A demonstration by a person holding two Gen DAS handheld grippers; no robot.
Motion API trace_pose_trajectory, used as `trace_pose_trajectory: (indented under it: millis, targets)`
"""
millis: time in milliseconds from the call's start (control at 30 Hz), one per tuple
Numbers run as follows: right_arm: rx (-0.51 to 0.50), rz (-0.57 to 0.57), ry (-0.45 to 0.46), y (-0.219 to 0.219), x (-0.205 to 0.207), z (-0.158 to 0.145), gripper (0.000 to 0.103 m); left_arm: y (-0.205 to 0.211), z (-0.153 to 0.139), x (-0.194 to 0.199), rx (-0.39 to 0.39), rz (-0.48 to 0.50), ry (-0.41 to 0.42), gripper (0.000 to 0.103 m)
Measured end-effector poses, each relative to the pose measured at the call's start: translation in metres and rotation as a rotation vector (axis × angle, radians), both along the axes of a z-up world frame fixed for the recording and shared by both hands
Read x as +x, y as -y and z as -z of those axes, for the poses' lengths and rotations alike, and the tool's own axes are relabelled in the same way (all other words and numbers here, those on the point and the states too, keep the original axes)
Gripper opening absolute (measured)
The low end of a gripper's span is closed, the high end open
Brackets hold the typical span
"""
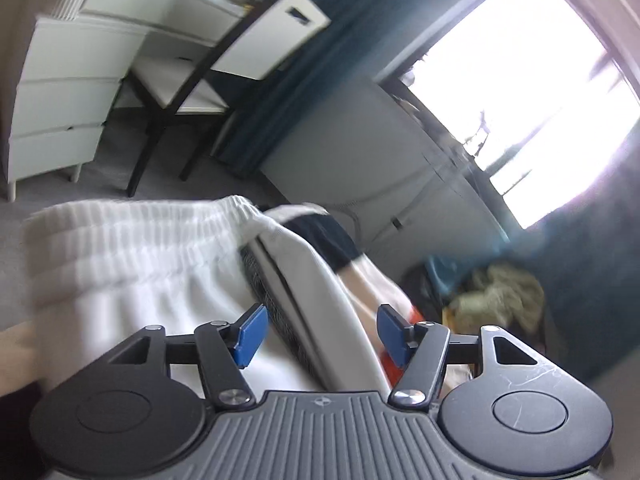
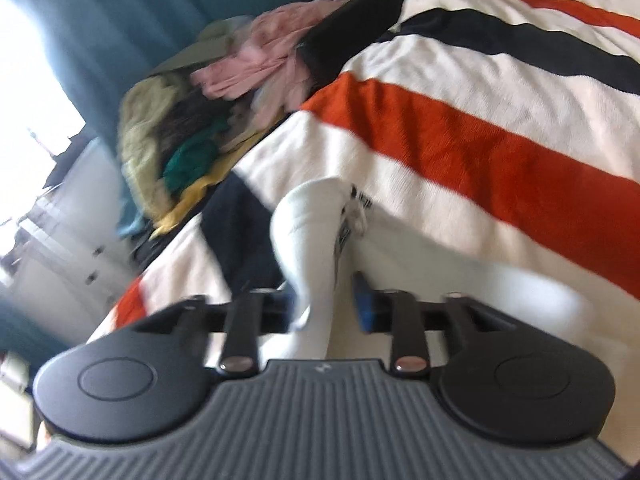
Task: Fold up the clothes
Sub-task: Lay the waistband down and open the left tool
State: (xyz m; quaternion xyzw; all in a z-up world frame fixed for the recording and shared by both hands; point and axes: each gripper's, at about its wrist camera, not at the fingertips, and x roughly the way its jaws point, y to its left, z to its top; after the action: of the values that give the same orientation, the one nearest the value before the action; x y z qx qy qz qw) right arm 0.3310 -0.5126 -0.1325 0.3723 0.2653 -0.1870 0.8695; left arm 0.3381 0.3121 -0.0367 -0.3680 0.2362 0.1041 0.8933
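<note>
Left gripper (image 1: 318, 334): jaws stand apart, blue pads clear of cloth. White garment (image 1: 132, 252) with ribbed waistband spreads from 9 to 12 o'clock of the jaws; a folded edge of it runs up between the pads, touching neither as far as the blur shows. Beyond, at 10 o'clock, white drawers (image 1: 60, 120) and a chair (image 1: 188, 80); window (image 1: 532, 92) at 2 o'clock; clothes heap (image 1: 496, 296) at 3 o'clock.

Right gripper (image 2: 326, 302): jaws apart. A white fold of the garment (image 2: 312, 240) rises between them, just beside the left pad; contact cannot be told in the blur, right pad clear. Garment lies on a bed under a striped blanket (image 2: 460, 128), orange, navy and cream. Pile of clothes (image 2: 200, 120) at 10 o'clock, by a teal curtain (image 2: 120, 20).
</note>
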Motion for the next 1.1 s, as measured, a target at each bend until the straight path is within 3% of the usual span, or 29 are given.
trace_pose_trajectory:
  millis: [33,333,500,767,833,1000,1100]
  targets:
    - [0.003,-0.014,0.012,-0.005,-0.015,-0.004,0.071,0.004,-0.002,-0.014,0.009,0.013,-0.011,0.071]
    - [0.025,-0.095,0.038,-0.052,-0.138,-0.029,0.071,0.037,-0.005,-0.157,-0.093,0.009,0.027,0.071]
    - [0.008,-0.12,0.062,-0.068,-0.191,-0.031,0.071,0.058,-0.003,-0.221,-0.067,0.05,0.032,0.076]
    - [-0.028,-0.146,0.086,-0.072,-0.224,-0.024,0.071,0.084,0.001,-0.253,-0.06,0.065,0.012,0.076]
    - [-0.018,-0.158,0.089,-0.072,-0.222,-0.021,0.071,0.088,0.002,-0.25,-0.083,0.076,0.021,0.076]
    - [-0.022,-0.175,0.106,-0.076,-0.219,-0.016,0.071,0.106,0.005,-0.238,-0.009,0.1,0.003,0.075]
    - [-0.04,-0.179,0.088,-0.076,-0.214,-0.012,0.071,0.107,0.013,-0.233,-0.021,0.108,-0.015,0.075]
